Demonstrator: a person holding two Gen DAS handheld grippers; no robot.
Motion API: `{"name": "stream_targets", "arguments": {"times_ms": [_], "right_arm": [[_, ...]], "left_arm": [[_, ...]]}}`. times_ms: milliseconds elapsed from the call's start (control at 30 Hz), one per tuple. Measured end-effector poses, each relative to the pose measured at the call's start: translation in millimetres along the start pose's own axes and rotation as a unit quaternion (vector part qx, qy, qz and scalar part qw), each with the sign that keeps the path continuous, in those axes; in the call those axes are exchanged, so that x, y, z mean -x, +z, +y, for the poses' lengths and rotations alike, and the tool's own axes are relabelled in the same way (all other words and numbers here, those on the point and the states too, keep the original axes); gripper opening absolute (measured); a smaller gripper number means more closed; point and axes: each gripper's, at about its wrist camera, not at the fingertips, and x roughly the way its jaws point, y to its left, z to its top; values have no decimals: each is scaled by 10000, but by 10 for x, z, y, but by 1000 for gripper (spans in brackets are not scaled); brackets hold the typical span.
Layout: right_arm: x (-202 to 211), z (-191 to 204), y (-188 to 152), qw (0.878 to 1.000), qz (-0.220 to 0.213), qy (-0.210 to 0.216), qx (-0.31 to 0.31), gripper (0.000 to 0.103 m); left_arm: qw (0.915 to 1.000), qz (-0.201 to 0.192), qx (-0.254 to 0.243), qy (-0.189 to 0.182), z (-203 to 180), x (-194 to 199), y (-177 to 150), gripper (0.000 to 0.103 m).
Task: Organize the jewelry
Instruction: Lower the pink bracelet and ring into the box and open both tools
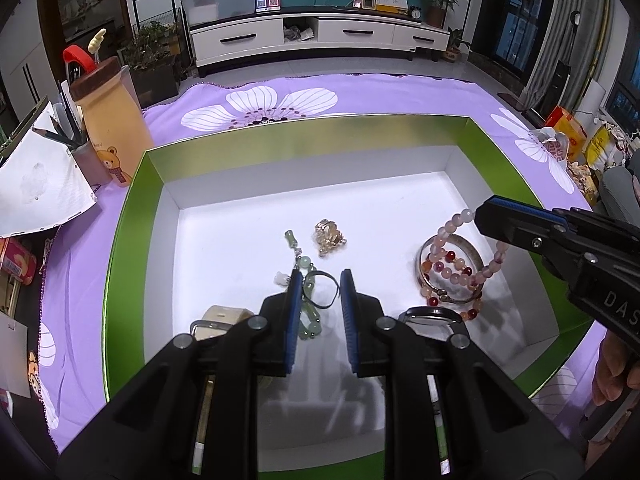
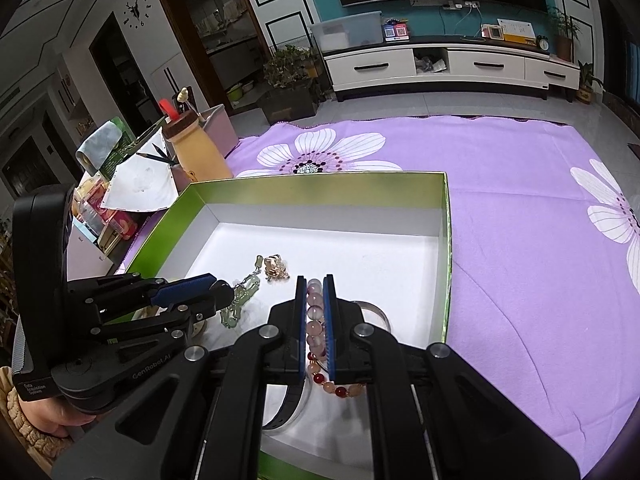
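1. Right hand-held gripper (image 2: 311, 308) is clamped on the bead bracelet (image 2: 314, 322), lifted over the tray (image 2: 320, 190).
2. Left hand-held gripper (image 1: 320, 284) sits narrow, holding nothing, jade charm (image 1: 306, 276) just under it.
3. Next, I guess: set the beads down neatly.

A shallow open box (image 1: 132, 216) is sitting on a cloth (image 1: 400, 96) that is covering the table. Inside it, a small clasp-like ornament (image 1: 329, 237) is lying near the middle, with a string of jade pieces (image 1: 308, 280) just in front and to its left, under the left gripper (image 1: 320, 280). To the right, a bangle (image 1: 450, 268) is resting on the box floor, and a bead bracelet (image 1: 460, 264) is hanging across it from the right gripper (image 2: 312, 286). Left of the box, a bottle (image 1: 110, 120) and a pencil cup (image 1: 90, 160) are standing side by side.
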Motion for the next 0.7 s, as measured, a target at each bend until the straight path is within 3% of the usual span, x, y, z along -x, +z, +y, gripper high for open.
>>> {"name": "stream_targets", "arguments": {"times_ms": [700], "right_arm": [[19, -28, 0, 10000, 14, 6, -57, 8]], "left_arm": [[10000, 50, 67, 13, 23, -25, -20, 20]]}}
